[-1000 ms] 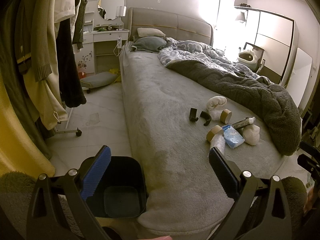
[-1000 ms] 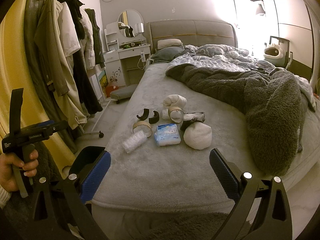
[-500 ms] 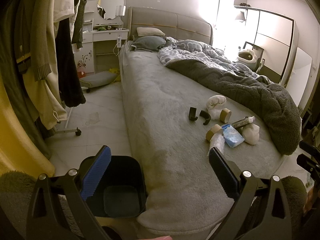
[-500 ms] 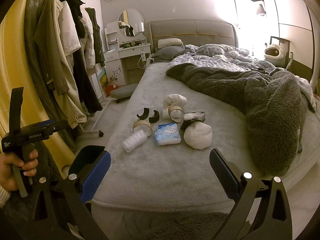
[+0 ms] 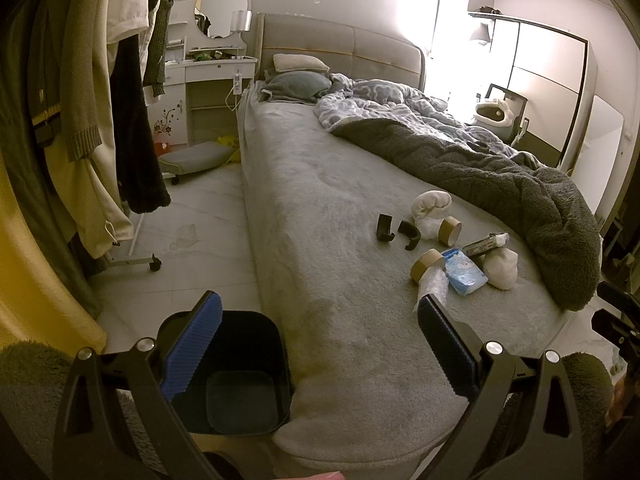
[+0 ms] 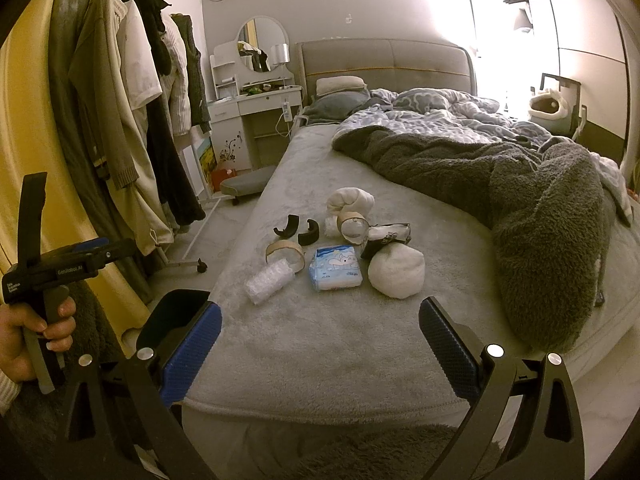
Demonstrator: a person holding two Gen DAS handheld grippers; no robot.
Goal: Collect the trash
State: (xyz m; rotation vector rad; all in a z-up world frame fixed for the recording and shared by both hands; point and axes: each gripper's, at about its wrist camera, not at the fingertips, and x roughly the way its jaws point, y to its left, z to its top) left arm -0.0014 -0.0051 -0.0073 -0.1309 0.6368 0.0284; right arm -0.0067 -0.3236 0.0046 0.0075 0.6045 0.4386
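Observation:
Trash lies in a cluster on the grey bed (image 6: 320,336): a clear plastic wad (image 6: 269,280), a blue tissue pack (image 6: 336,267), a cardboard tape ring (image 6: 285,251), two black curved pieces (image 6: 298,230), a dark wrapper (image 6: 386,236) and white bundles (image 6: 396,271). The cluster also shows in the left wrist view, with the tissue pack (image 5: 464,272) at the right. A black bin (image 5: 236,372) stands on the floor by the bed's foot corner. My left gripper (image 5: 320,348) is open and empty above the bin and bed edge. My right gripper (image 6: 320,348) is open and empty short of the cluster.
A dark fleece blanket (image 6: 540,216) is heaped on the bed's right side. A rack of hanging clothes (image 5: 100,100) lines the left. A white dressing table (image 5: 208,92) and a low wheeled stool (image 5: 192,158) stand beyond on the tiled floor.

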